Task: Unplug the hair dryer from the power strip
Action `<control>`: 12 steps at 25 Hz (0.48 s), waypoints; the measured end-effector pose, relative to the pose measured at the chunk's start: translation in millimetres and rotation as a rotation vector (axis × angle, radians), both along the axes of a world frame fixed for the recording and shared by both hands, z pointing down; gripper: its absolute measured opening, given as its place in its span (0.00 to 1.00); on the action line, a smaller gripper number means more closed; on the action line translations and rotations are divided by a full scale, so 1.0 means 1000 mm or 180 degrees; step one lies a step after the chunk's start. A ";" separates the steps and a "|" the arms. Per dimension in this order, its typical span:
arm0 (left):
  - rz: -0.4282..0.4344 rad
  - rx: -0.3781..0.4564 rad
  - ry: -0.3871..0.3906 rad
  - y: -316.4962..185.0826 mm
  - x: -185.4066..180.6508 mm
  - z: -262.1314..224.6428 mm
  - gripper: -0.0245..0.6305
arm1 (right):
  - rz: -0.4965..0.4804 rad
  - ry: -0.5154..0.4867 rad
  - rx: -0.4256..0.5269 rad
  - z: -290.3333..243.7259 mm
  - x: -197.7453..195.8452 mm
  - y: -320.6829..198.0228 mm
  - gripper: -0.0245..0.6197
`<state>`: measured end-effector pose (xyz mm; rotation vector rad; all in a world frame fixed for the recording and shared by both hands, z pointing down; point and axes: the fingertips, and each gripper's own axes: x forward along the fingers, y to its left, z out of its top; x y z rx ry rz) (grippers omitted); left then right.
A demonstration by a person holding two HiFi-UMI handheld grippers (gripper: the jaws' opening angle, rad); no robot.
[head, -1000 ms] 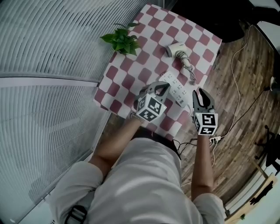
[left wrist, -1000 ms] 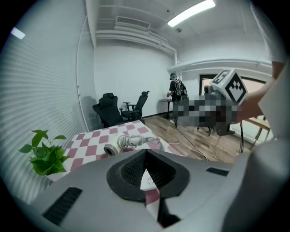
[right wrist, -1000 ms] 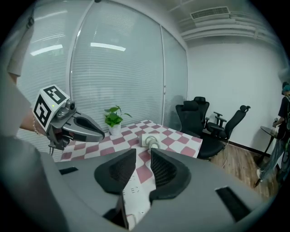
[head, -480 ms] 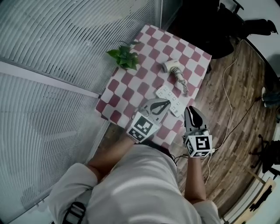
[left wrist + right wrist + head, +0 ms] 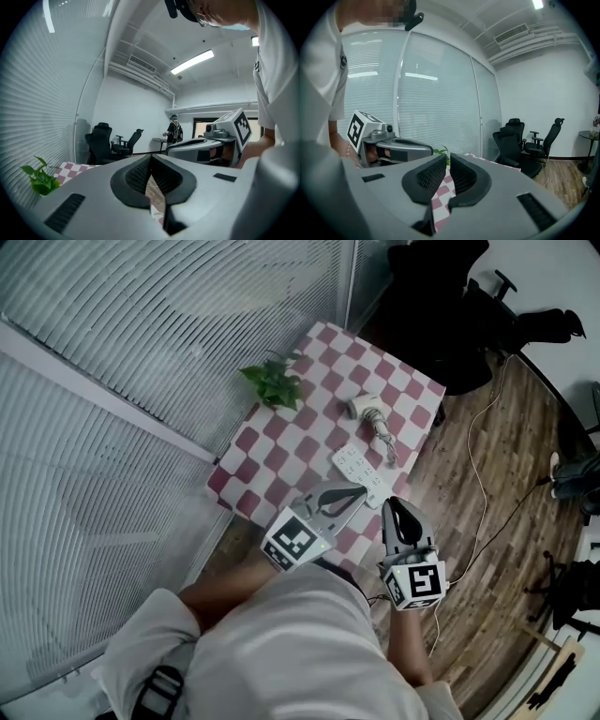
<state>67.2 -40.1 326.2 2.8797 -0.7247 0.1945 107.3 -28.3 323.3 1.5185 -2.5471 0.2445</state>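
On the red-and-white checked table (image 5: 281,451) a white hair dryer (image 5: 367,407) lies on its side. Its cord (image 5: 384,439) is bunched on the cloth and ends beside the white power strip (image 5: 361,470). Both grippers hang high above the table's near edge, close to my body. My left gripper (image 5: 361,491) (image 5: 151,157) is shut, pads touching, with nothing in it. My right gripper (image 5: 394,505) (image 5: 448,157) has just been closing. Only a narrow slit stays between its pads and nothing is in it.
A small green plant (image 5: 275,383) stands at the table's far left corner by the blinds-covered glass wall (image 5: 141,381). Black office chairs (image 5: 441,296) stand beyond the table. A white cable (image 5: 478,474) runs over the wooden floor to the right.
Both grippers have risen away from the table and drawn back toward my body. The table looks smaller and farther. The right jaws have narrowed.
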 end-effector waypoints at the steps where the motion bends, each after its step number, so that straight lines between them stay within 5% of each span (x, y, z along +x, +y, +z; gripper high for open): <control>1: 0.0013 0.0022 0.0047 0.003 -0.001 -0.007 0.08 | -0.0034 -0.0017 0.0028 -0.006 -0.004 0.004 0.11; 12: 0.0078 0.0277 0.0433 0.032 -0.009 -0.066 0.08 | -0.0201 -0.0047 0.0270 -0.061 -0.022 0.035 0.10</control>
